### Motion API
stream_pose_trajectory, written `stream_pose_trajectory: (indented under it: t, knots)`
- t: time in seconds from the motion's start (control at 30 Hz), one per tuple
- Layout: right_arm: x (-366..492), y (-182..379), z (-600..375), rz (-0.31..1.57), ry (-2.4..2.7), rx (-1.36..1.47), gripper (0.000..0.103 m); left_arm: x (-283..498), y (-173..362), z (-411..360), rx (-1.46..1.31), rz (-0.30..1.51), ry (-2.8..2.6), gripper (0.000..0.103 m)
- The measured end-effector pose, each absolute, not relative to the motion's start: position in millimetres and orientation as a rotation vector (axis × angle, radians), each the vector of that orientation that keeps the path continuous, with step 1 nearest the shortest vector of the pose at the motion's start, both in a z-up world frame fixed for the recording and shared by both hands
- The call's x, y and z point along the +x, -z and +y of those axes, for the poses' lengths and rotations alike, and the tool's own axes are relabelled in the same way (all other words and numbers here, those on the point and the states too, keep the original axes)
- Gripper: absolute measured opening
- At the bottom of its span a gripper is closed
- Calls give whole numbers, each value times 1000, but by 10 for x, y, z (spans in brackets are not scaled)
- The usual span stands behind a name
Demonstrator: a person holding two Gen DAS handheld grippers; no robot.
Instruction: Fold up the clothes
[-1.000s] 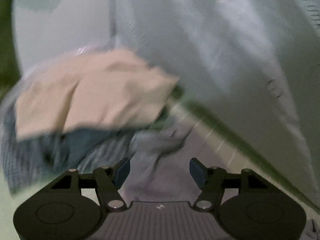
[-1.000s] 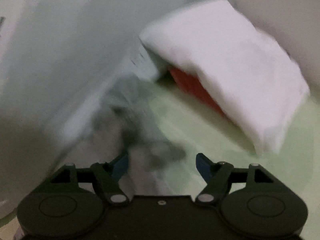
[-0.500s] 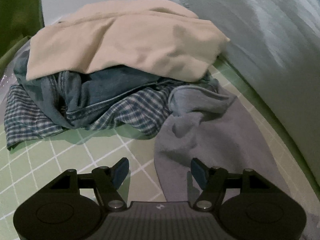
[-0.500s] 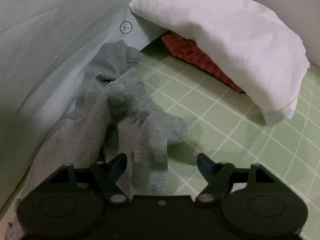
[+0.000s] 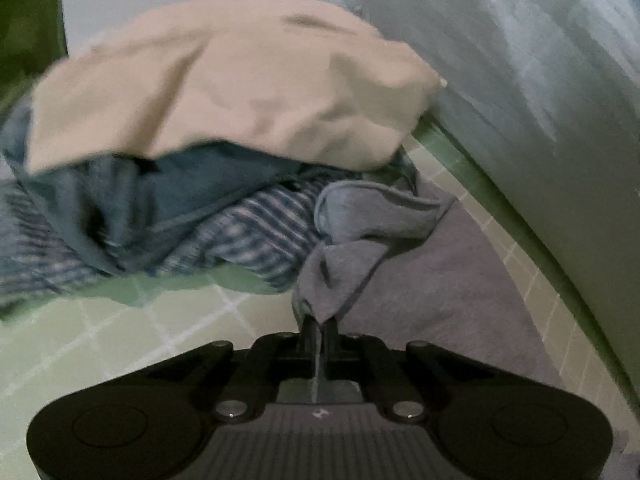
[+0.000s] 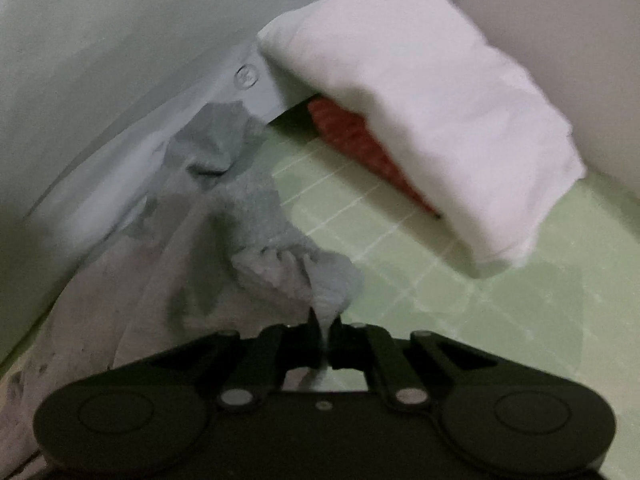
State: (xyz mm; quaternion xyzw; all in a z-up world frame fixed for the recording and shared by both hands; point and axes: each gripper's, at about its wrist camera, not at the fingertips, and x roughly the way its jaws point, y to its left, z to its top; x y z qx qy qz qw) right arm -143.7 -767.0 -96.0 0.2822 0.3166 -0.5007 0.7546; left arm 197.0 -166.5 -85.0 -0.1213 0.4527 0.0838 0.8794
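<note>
Both grippers, left (image 5: 319,326) and right (image 6: 325,326), now clamped on apparently one grey garment (image 5: 420,280).

Dim, flat, greenish light in both views; no glare. Motion blur smears the clothes pile (image 5: 224,152) at 10 o'clock and the white pillow (image 6: 432,120) at 1 o'clock. Fisheye bends edges; corners are black. Soft shadows lie under the fabrics.

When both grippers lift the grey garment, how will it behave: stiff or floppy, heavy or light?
Probably floppy: the grey garment already bunches and creases where the left gripper and the right gripper pinch it. Likely light, since it looks thin. Its middle should sag between them.
</note>
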Motion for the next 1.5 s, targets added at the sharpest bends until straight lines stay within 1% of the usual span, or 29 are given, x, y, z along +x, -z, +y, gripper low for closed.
stream_pose_trajectory:
  t: [0.2,0.37,0.57,0.67,0.7,0.77,0.8,0.83,0.87,0.9,0.93,1.07,1.1,1.13,1.2,1.37,1.4,1.43,1.47,1.5]
  knots:
    - [-2055,776,-7508,636,1115,656,2,1438,620,-1384,-262,923,-161,3]
    - [-2630,754,-7261,646,1139,653,2,805,538,-1173,-236,937,-147,3]
    - [-3359,788,-7071,665,1217,709,2,52,645,-678,-269,1006,-196,3]
    - [-3517,825,-6988,678,1224,735,2,-120,759,-495,-301,1063,-206,5]
    - [-3553,835,-6960,683,1224,742,2,-144,777,-450,-306,1071,-207,10]
    - [-3532,823,-6894,688,1222,749,4,-128,762,-385,-305,1065,-206,12]
    - [-3507,811,-6859,690,1222,749,8,-119,755,-353,-305,1062,-205,20]
    - [-3479,798,-6823,693,1223,749,15,-95,745,-321,-297,1058,-206,30]
    - [-3437,776,-6778,696,1226,746,20,-51,732,-291,-278,1051,-209,35]
    - [-3414,754,-6730,692,1224,742,32,-9,723,-263,-262,1046,-208,42]
    - [-3389,733,-6679,689,1223,738,39,37,719,-232,-252,1041,-198,48]
    - [-3219,667,-6365,700,1222,695,46,275,682,-140,-184,1027,-103,54]
    - [-3173,658,-6264,703,1220,689,49,324,670,-162,-154,1021,-62,57]
    - [-3128,649,-6164,706,1216,683,50,373,658,-184,-124,1014,-22,60]
    - [-3053,650,-5967,716,1203,685,50,472,650,-245,-66,1005,65,61]
    - [-2778,674,-5426,751,1157,679,50,673,707,-404,66,992,258,60]
    - [-2721,674,-5332,758,1142,674,50,707,724,-425,87,992,293,54]
    - [-2666,673,-5238,764,1128,669,50,735,742,-440,107,992,320,30]
    - [-2614,668,-5149,770,1115,660,50,771,763,-446,125,998,339,13]
    - [-2562,662,-5060,776,1103,652,50,815,781,-414,133,1002,336,4]
